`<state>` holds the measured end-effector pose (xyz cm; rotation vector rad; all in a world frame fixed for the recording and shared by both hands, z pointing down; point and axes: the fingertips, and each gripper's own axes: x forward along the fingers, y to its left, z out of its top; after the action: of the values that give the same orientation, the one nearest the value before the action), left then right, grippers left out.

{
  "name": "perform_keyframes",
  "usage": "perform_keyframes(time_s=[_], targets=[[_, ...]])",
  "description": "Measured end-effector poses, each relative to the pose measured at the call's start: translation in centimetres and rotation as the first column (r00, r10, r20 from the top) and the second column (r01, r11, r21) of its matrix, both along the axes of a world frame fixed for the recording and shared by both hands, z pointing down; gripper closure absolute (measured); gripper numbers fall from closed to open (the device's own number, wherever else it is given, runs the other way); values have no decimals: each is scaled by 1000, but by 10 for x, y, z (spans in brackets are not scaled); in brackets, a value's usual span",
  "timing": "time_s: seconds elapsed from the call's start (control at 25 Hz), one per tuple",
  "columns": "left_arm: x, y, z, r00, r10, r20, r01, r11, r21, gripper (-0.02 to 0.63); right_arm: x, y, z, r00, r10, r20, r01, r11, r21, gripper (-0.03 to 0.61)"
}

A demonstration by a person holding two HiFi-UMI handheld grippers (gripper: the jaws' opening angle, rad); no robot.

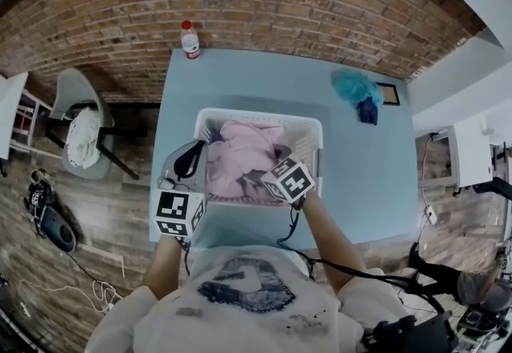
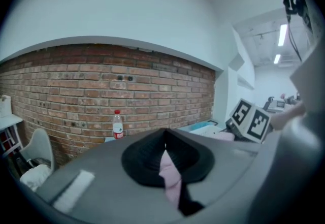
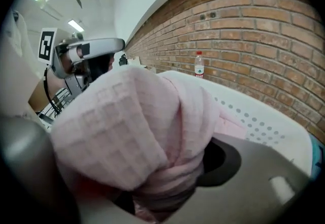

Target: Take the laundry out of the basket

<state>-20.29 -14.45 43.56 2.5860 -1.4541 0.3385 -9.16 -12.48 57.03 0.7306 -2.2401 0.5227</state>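
Note:
A white laundry basket (image 1: 264, 114) stands on the light blue table (image 1: 264, 75) and holds a bunched pink cloth (image 1: 244, 155). My left gripper (image 1: 196, 161) is at the basket's left rim. In the left gripper view that gripper (image 2: 165, 149) is shut, with a thin strip of pink cloth (image 2: 170, 177) pinched between its black pads. My right gripper (image 1: 276, 171) is over the basket's near right side. In the right gripper view a thick fold of pink waffle cloth (image 3: 127, 131) fills the right gripper (image 3: 152, 167), which is shut on it. The cloth hides most of its jaws.
A plastic bottle (image 1: 190, 39) with a red cap stands at the table's far edge by the brick wall. A teal cloth (image 1: 356, 87) with a dark blue piece (image 1: 367, 111) lies at the far right. A grey chair (image 1: 80, 123) with white cloth is left of the table.

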Motion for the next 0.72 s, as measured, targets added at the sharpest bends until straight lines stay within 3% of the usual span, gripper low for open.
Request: perform_keyframes(time_s=[0.28, 0.56, 0.72], targets=[[-13, 7, -17, 1000, 18, 2, -18, 999, 40, 621, 2, -2, -47, 988, 142, 64, -149, 982, 117, 235], [-21, 16, -29, 999, 38, 5, -38, 996, 78, 621, 12, 1, -82, 958, 263, 118, -282, 938, 200, 235], [-27, 17, -39, 999, 33, -6, -32, 995, 99, 621, 15, 6, -110, 933, 325, 152, -355, 896, 265, 235]])
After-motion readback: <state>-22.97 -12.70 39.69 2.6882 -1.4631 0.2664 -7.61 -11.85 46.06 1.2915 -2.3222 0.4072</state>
